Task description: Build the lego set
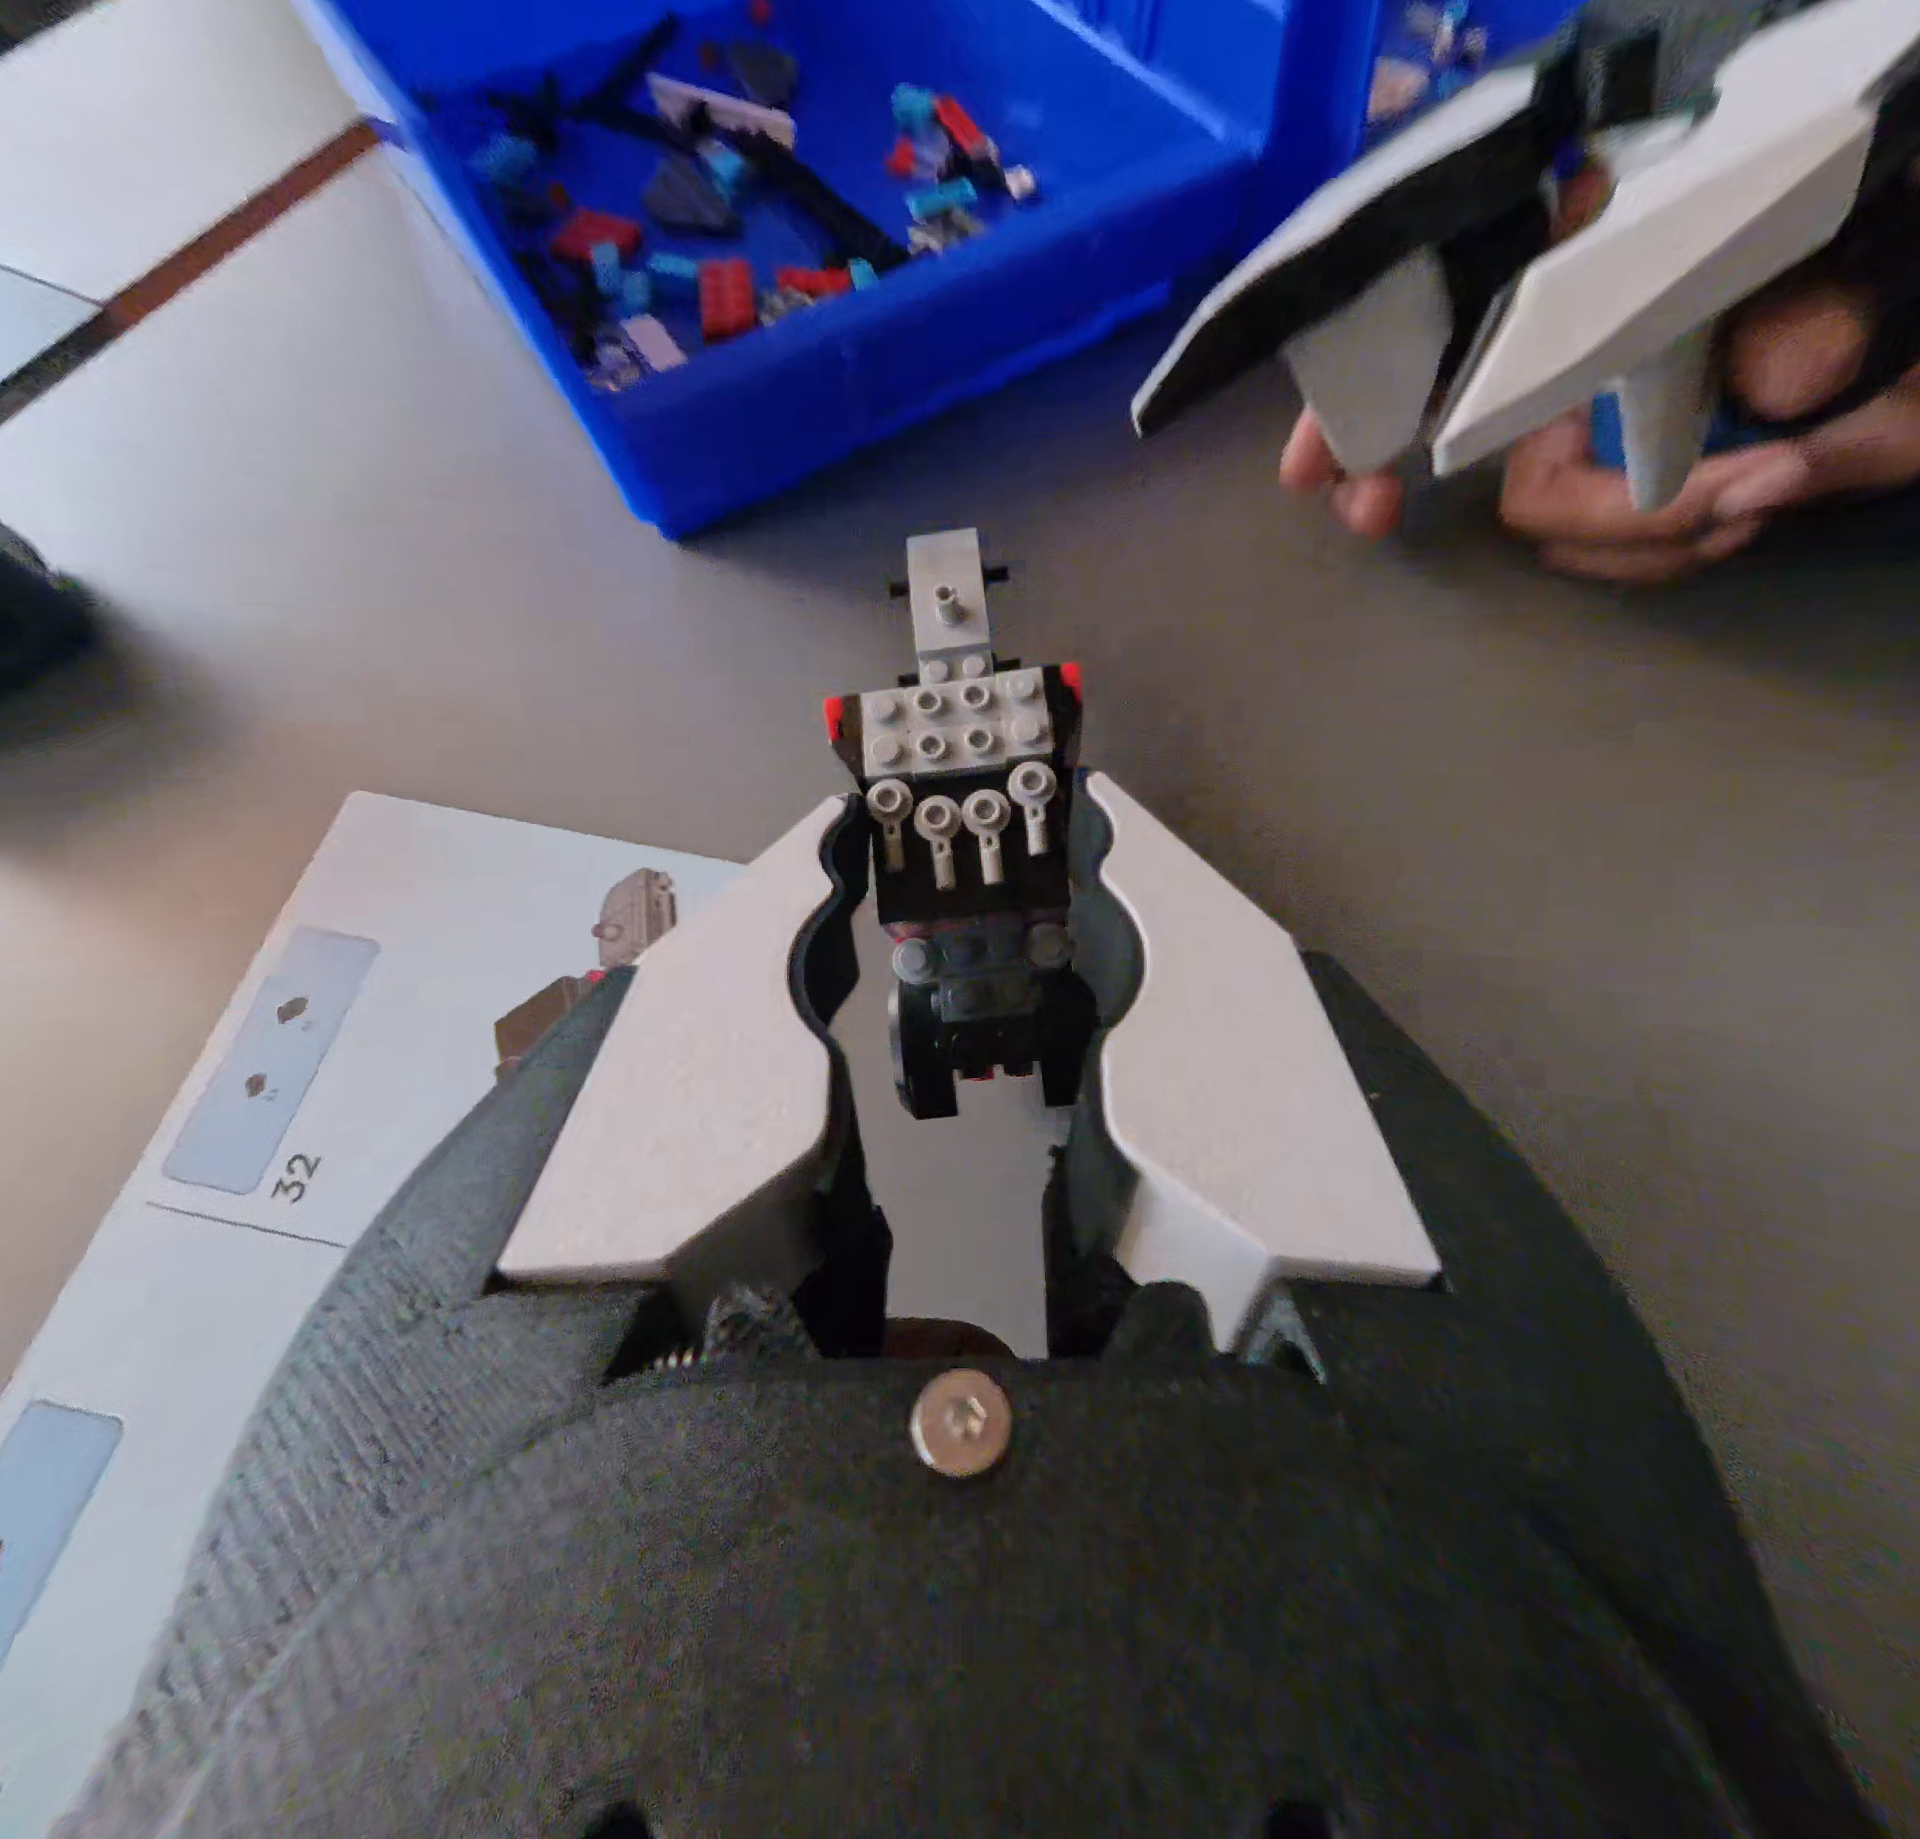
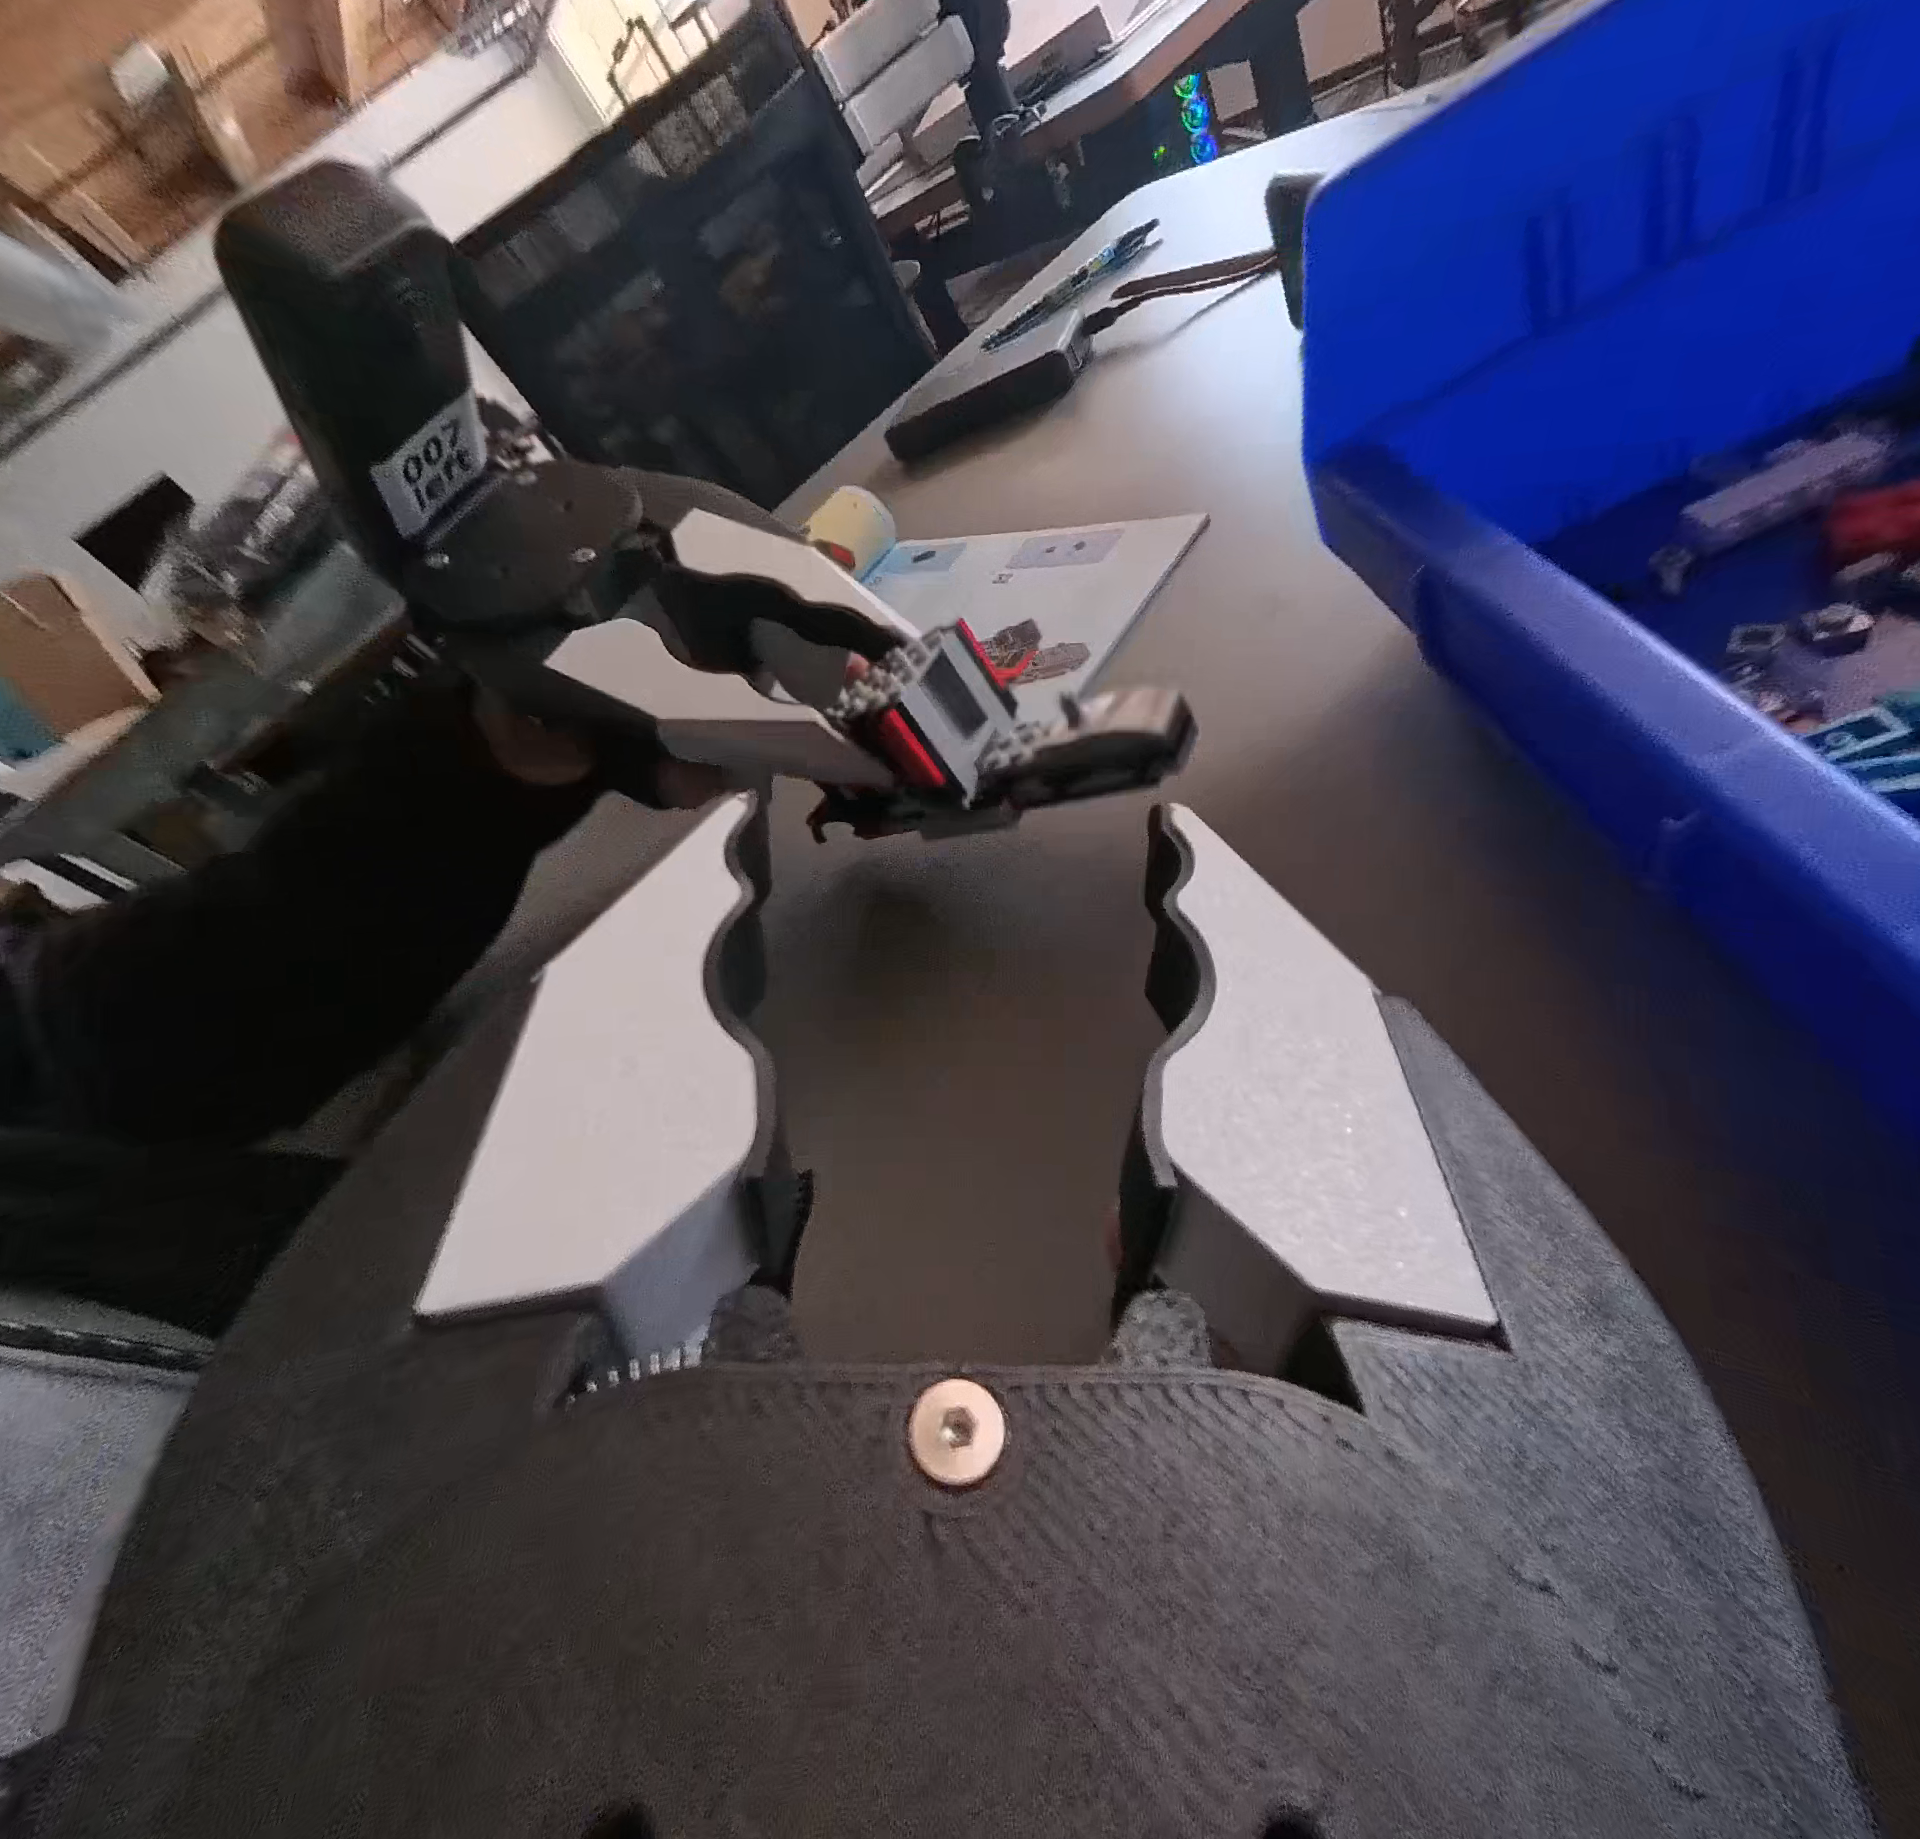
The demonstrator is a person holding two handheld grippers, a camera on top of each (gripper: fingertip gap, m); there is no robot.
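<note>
While we held the half-built lego model (image 1: 961,854) up over the table (image 1: 1351,854), our left gripper (image 1: 966,823) had its two fingers narrowed onto the model's dark rear part, so the studded grey top faced upward & the long grey nose pointed away from us; we judged this pose was chosen to keep the studs free for the next piece. From the right wrist view the model (image 2: 966,719) hung clear of the tabletop, w/ its shadow below it, touching nothing but the left gripper's (image 2: 883,709) fingers.

Our right gripper (image 2: 956,854) had its fingers wide apart & nothing between them; it was low over the table, just beside the model & pointed at it, prob. waiting to fetch a part or to support the model. In the left wrist view this gripper (image 1: 1309,418) stood near the blue bin (image 1: 935,418).

The bin sat beyond the model, w/ loose red, blue, grey & black bricks (image 1: 727,220) inside, near enough for an easy reach; a second blue bin (image 1: 1455,13) was beside it. The instruction booklet (image 1: 260,1062) lay open on the table under our left gripper, so that we could read the step while we worked.
</note>
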